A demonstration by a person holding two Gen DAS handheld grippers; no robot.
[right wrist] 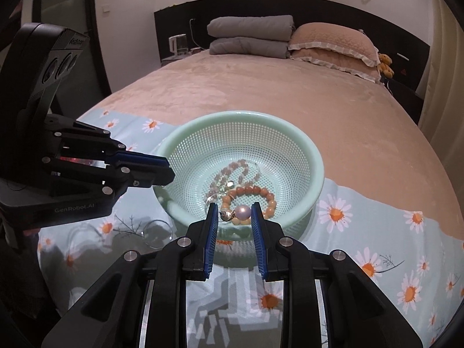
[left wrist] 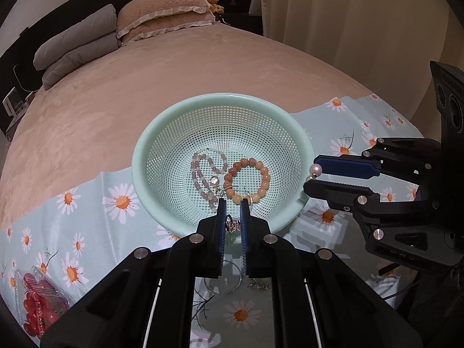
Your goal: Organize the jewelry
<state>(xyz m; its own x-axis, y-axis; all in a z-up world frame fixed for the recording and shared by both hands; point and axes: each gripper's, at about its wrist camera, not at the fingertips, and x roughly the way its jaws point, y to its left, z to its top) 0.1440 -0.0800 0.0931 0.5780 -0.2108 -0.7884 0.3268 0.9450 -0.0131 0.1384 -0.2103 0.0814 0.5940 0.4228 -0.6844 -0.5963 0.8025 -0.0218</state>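
Two bracelets (left wrist: 232,179) lie in the basket (left wrist: 162,133) on the cloth (left wrist: 87,217)

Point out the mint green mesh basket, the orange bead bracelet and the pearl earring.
Mint green plastic mesh basket (left wrist: 150,148), left wrist view, bare left rim.
Orange bead bracelet (left wrist: 265,175), left wrist view, right-side beads.
Pearl earring (right wrist: 242,212), right wrist view, the pearl.

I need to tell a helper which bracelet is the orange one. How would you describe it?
Find the mint-green mesh basket on the daisy cloth. Two beaded pieces lie inside; the orange bracelet is the closed ring of big peach-orange beads, beside the paler, longer pinkish-grey strand.
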